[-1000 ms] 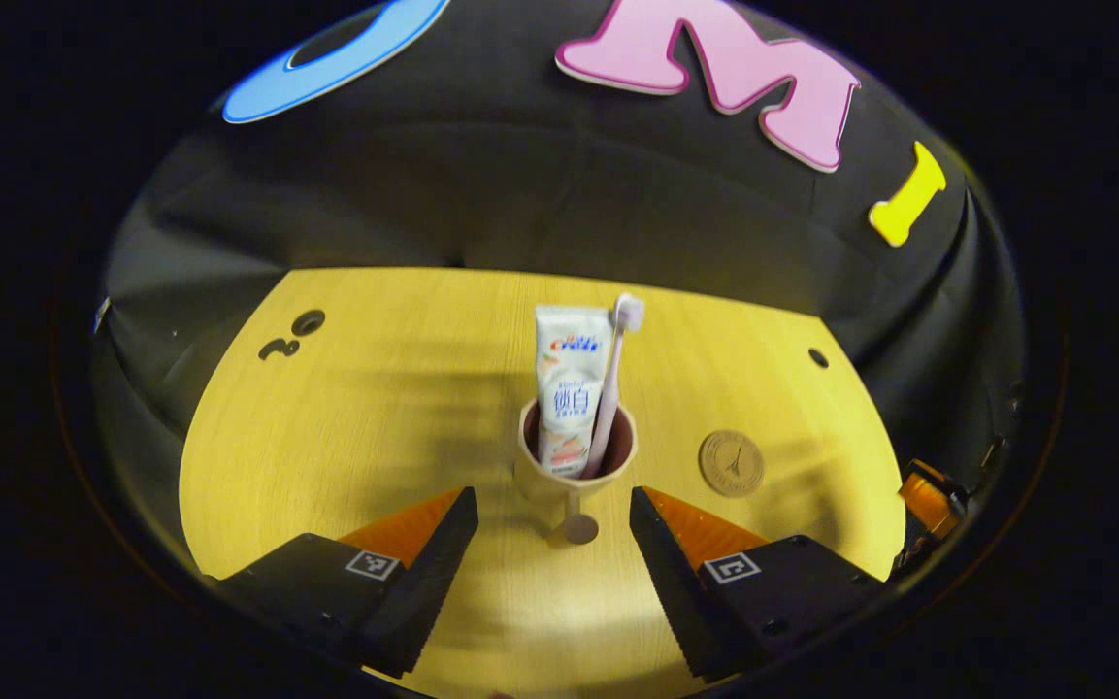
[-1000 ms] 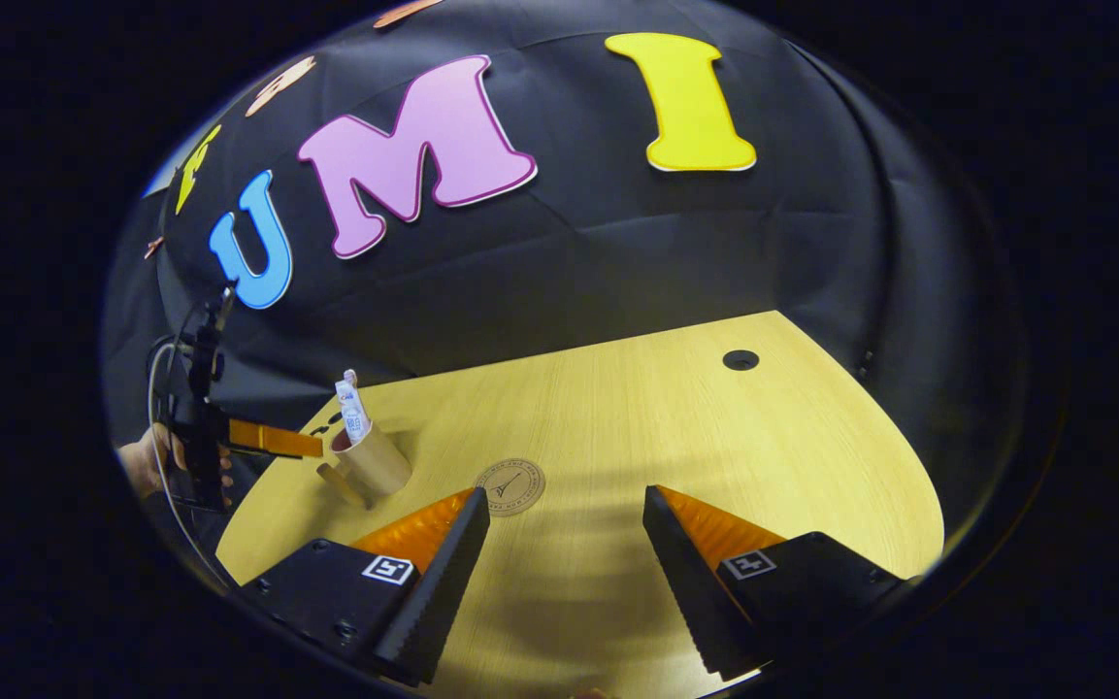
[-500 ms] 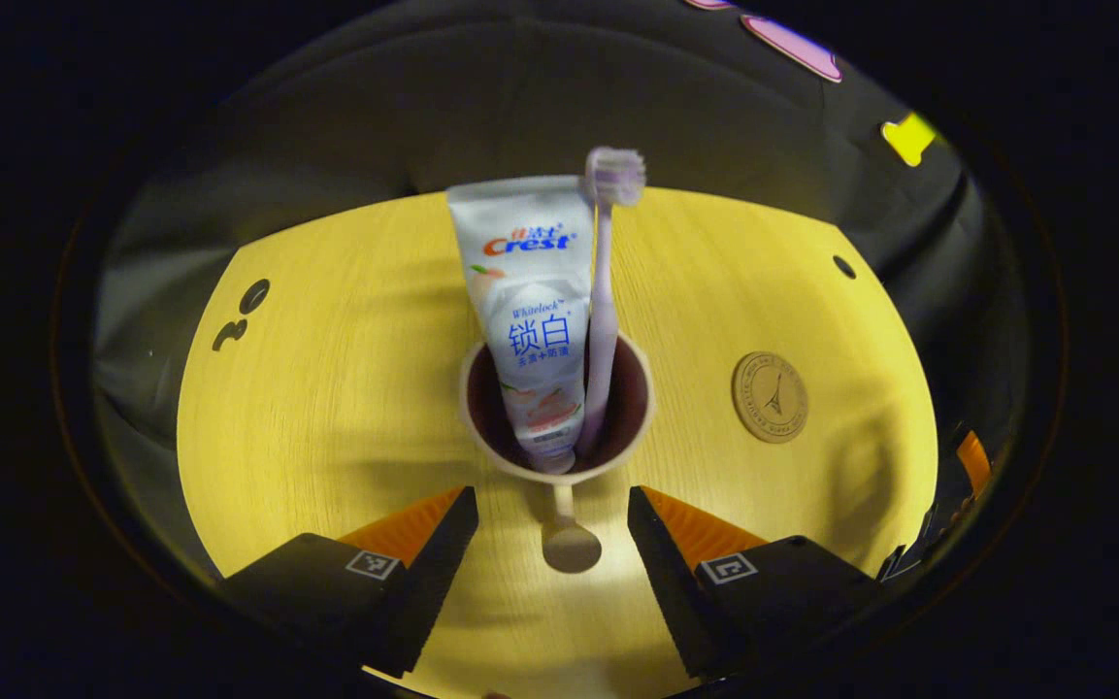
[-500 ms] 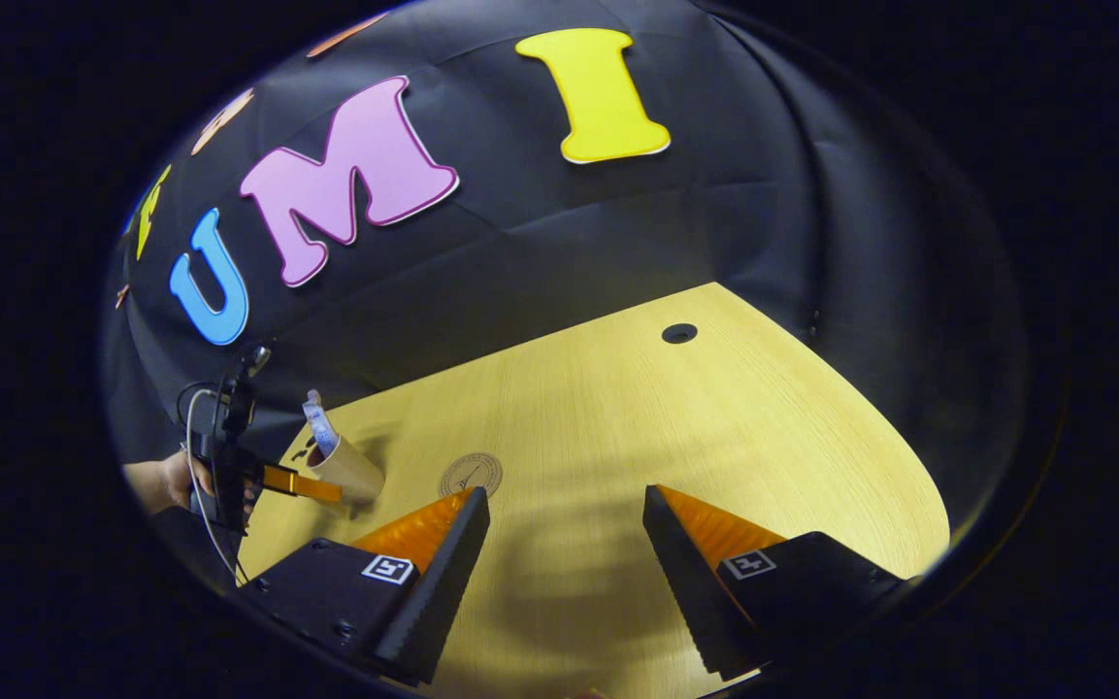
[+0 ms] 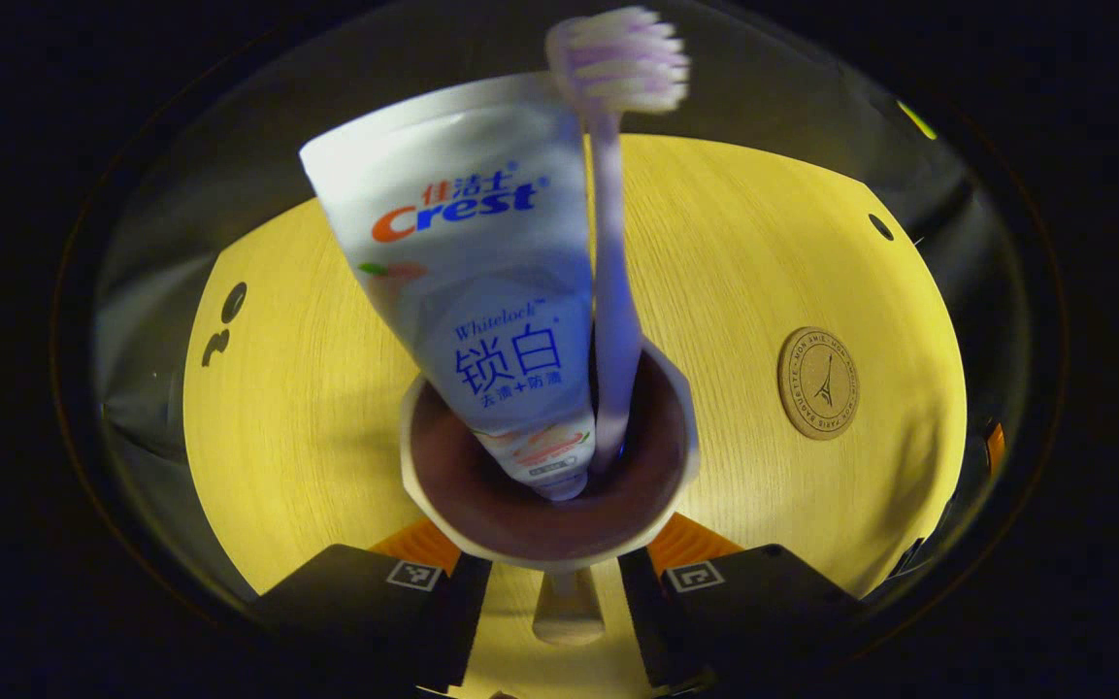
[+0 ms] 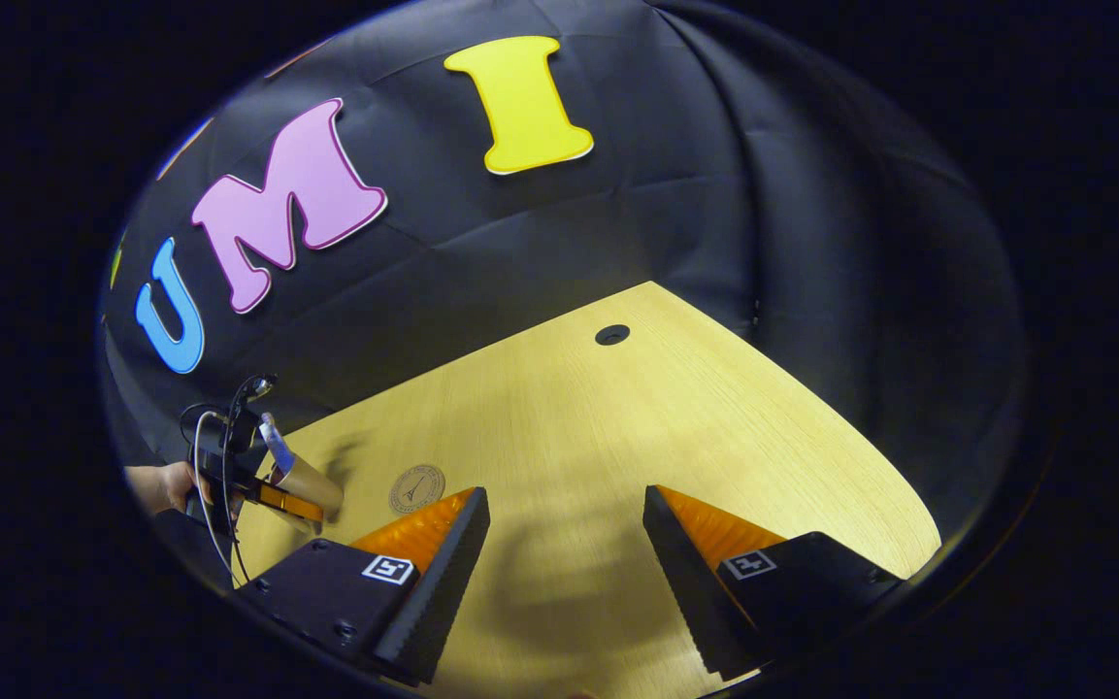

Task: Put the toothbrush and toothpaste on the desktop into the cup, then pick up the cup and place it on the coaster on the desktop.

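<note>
Left gripper [image 5: 554, 592] straddles the cup [image 5: 547, 544] handle, grip unclear; toothpaste [image 5: 481, 282] and toothbrush [image 5: 612, 320] stand inside. Right gripper [image 6: 567, 573] open, idle. Next: clamp, lift, carry right to coaster [image 5: 818, 382]

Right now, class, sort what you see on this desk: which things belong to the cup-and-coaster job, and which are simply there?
Belongs to the job:
- cup
- toothpaste, standing in the cup
- toothbrush, standing in the cup
- coaster
- left gripper, fingers either side of the cup's handle

Simply there:
- desktop
- cable hole
- right gripper, open over bare desktop
</note>
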### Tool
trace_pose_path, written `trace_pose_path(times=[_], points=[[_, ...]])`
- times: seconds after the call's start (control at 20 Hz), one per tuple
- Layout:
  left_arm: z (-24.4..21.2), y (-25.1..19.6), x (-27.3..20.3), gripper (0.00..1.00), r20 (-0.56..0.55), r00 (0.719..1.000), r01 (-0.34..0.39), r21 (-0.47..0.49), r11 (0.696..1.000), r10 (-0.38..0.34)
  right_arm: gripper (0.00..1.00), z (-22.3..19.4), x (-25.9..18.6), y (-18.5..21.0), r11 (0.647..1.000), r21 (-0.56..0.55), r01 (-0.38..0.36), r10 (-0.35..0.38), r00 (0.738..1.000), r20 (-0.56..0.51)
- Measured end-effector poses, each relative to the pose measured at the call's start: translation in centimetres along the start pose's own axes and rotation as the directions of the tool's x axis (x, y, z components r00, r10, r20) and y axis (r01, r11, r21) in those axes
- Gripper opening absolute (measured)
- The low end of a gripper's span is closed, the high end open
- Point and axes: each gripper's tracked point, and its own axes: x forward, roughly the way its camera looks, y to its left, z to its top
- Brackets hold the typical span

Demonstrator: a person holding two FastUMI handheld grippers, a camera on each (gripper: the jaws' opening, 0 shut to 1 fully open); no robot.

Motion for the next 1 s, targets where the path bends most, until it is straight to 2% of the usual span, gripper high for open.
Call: trace_pose_path(times=[0.1,0.15,0.2,0.25,0.3,0.35,0.4,0.5,0.6,0.85,0.9,1.0], points=[[-0.5,0.2,0.2,0.67,-0.035,0.999,-0.005,-0.014,1.000,0.005,0.98,-0.2,0.2,-0.3,1.000,-0.001,0.006,-0.006,1.000,-0.012],[-0.7,0.1,0.0,0.59,-0.052,0.999,-0.006,-0.022,1.000,0.005,0.98,-0.4,0.4,-0.3,1.000,0.000,0.006,-0.006,1.000,-0.019],[-0.6,0.1,-0.3,0.34,-0.044,0.999,0.004,-0.024,1.000,-0.005,0.98,-0.4,0.4,-0.2,1.000,0.003,0.004,-0.004,1.000,-0.023],[-0.8,-0.1,0.2,0.29,-0.048,0.999,0.006,-0.021,1.000,-0.007,0.98,-0.5,0.5,0.1,1.000,0.005,0.000,0.000,1.000,-0.025],[-0.8,-0.2,0.1,0.39,-0.041,0.999,0.014,-0.020,1.000,-0.015,0.98,-0.6,0.6,0.3,1.000,0.005,-0.005,0.005,1.000,-0.026],[-0.7,-0.5,0.0,0.38,-0.031,0.999,0.030,-0.031,0.999,-0.031,0.98,-0.6,0.5,0.5,1.000,0.005,-0.011,0.011,1.000,-0.028],[-0.5,-1.0,0.0,0.33,-0.017,0.999,0.049,-0.045,0.998,-0.050,0.98,-0.7,0.6,0.8,1.000,0.003,-0.017,0.017,0.999,-0.032],[-0.1,-1.1,-0.5,0.33,0.018,0.999,0.050,-0.044,0.998,-0.049,0.98,-0.9,0.4,1.2,1.000,-0.002,-0.026,0.026,0.999,-0.037],[0.6,-1.1,-1.6,0.33,0.040,0.999,0.036,-0.004,0.999,-0.035,0.98,-0.9,0.2,1.4,0.999,-0.007,-0.031,0.031,0.999,-0.040],[2.0,-5.0,-3.1,0.33,0.061,0.996,0.064,0.099,0.993,-0.070,0.98,-0.6,-0.4,0.9,1.000,-0.015,-0.027,0.026,0.999,-0.023],[2.2,-6.2,-3.1,0.37,0.064,0.995,0.075,0.115,0.991,-0.082,0.98,-0.5,-0.5,0.6,0.999,-0.026,-0.019,0.019,1.000,-0.013],[2.6,-8.9,-2.9,0.32,0.057,0.992,0.105,0.144,0.984,-0.114,0.98,-0.7,-0.9,-0.3,0.998,-0.056,-0.003,0.003,1.000,-0.008]])
